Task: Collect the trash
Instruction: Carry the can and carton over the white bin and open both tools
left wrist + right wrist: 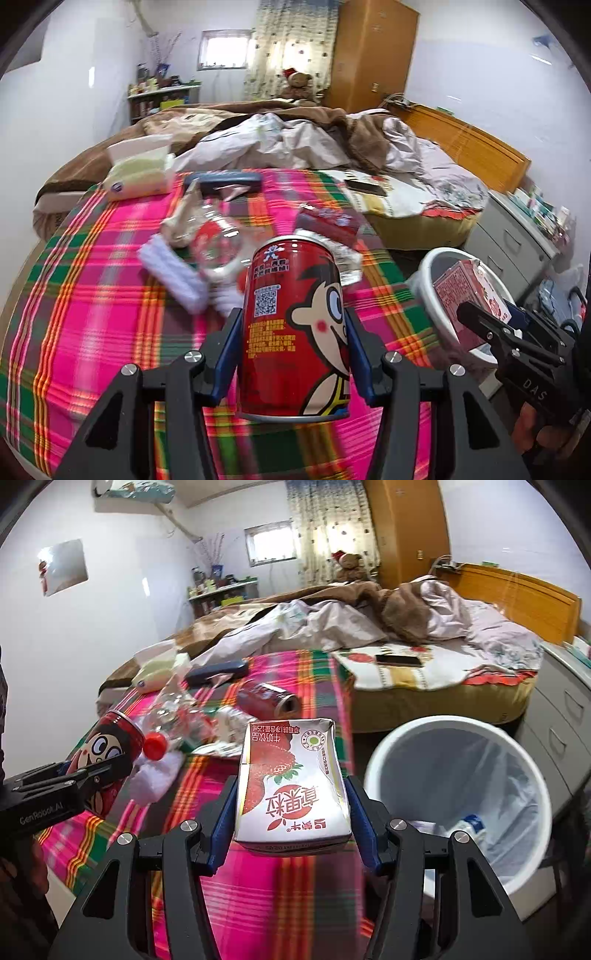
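Observation:
My left gripper [293, 332] is shut on an upright red cartoon can [295, 325], lifted above the plaid cloth [92, 295]. My right gripper [288, 805] is shut on a strawberry milk carton [291, 782], held just left of the white lined bin [458, 786]. In the right wrist view the red can [107, 753] and the left gripper [92, 775] show at the left edge. In the left wrist view the carton [469, 299] and right gripper [491, 321] sit in front of the bin [428, 280]. On the cloth lie a clear bottle with a red cap [155, 746], a dark can on its side [266, 701] and white tissue [173, 280].
A tissue pack [140, 173] and a dark flat case [225, 181] lie at the cloth's far end. Behind is an unmade bed [369, 627] with a phone [399, 660] on it. Grey drawers [565, 716] stand right of the bin. Some trash lies in the bin's bottom.

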`<state>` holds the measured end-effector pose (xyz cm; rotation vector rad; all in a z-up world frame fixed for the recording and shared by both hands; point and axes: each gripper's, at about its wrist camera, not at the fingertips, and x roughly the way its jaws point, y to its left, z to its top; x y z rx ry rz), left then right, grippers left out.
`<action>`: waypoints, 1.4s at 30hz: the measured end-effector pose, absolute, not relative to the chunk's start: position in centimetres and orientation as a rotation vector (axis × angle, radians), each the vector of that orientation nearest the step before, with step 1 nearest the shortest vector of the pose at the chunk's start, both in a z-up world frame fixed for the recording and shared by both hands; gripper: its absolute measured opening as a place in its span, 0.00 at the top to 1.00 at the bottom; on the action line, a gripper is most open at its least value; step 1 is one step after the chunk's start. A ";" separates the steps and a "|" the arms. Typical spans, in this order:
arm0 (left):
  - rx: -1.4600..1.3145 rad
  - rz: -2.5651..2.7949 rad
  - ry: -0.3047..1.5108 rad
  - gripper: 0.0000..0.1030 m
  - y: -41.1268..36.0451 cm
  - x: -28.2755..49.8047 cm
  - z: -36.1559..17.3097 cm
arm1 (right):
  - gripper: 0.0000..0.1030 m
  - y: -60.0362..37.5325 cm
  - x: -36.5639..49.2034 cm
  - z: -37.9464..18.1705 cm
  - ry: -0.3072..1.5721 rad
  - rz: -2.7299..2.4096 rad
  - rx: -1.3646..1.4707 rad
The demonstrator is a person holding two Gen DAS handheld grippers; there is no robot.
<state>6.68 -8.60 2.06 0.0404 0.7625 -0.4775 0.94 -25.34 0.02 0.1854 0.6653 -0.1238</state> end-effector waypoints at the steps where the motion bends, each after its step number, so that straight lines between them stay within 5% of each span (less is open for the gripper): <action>1: 0.054 -0.488 0.754 0.47 -9.4 6.5 2.2 | 0.44 -25.6 0.8 0.1 0.662 -0.130 0.187; 21: 0.194 -0.739 0.725 0.47 -22.7 3.5 3.0 | 0.44 -34.4 -3.0 0.6 0.638 -0.350 0.236; 42: 0.229 -0.880 0.846 0.44 -30.5 3.6 -0.8 | 0.43 -40.1 -2.4 -3.8 0.820 -0.409 0.240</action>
